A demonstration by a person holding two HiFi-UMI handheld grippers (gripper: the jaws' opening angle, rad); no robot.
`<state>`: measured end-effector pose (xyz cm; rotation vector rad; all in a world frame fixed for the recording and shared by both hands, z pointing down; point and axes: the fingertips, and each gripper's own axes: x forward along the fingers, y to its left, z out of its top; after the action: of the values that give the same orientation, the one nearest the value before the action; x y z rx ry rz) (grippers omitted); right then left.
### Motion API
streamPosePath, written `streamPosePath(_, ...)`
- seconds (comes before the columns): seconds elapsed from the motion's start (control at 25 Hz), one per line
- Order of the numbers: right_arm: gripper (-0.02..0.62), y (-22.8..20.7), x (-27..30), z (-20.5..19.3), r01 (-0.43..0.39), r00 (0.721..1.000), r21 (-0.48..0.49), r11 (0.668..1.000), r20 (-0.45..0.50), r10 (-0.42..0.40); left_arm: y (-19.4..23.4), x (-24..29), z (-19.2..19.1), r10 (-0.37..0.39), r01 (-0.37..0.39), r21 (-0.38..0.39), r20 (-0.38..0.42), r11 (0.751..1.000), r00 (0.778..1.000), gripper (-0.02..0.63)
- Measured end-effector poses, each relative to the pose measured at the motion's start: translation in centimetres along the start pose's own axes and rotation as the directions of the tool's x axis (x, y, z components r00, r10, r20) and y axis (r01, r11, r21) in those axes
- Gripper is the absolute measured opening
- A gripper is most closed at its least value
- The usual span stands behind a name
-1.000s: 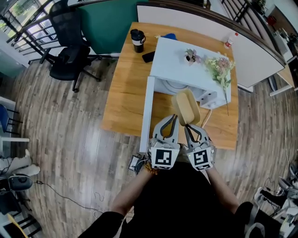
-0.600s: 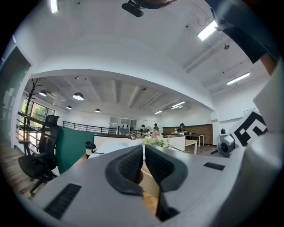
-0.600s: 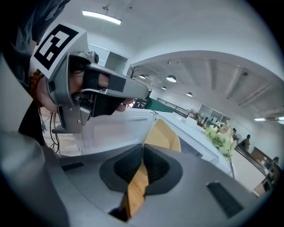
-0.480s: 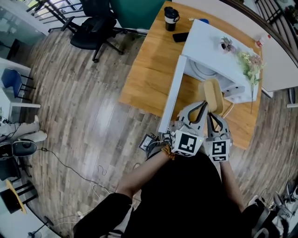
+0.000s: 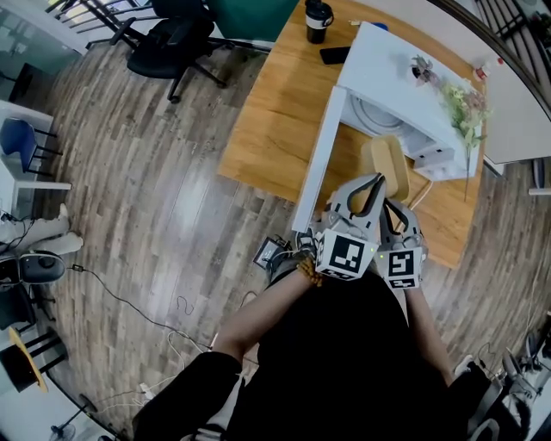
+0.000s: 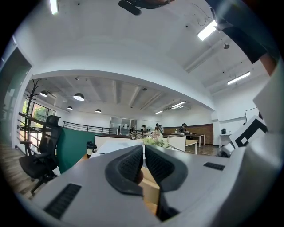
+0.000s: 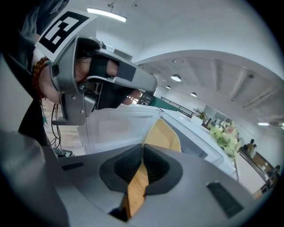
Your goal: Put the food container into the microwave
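The food container, tan with a wooden lid, hangs tilted in front of the open white microwave. My right gripper is shut on the container's near edge; in the right gripper view the wooden edge runs between the jaws and the container rises beyond them. My left gripper is just left of the container, shut with nothing between its pads. The right gripper view shows the left gripper above the microwave door.
The microwave door swings out to the left over the wooden table; a glass turntable shows inside. Flowers lie on the microwave top. A dark cup and phone sit behind. An office chair stands at the left.
The head view has swung, so the table sits further right and up. Both grippers stay before the open microwave and the container remains in the right gripper's jaws.
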<state>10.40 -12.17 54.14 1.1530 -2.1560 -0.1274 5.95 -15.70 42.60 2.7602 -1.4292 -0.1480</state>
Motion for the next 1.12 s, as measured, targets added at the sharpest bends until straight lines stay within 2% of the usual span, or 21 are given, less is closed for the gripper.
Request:
streamPosePath(0.44,0.021,0.7,0.3,-0.5,-0.020,1.000,-0.015,1.000,-0.011,0.020,0.1,-0.5,0.7,0.009,-0.009,0.035,0.019,0.999,1.000,0.034)
streamPosePath(1.12,0.021,1.2,0.5,-2.5,-0.038,0.999,0.010,0.999,-0.028,0.039,-0.2,-0.8,-0.1,0.022,-0.021,0.048,-0.009,0.999,1.000,0.034)
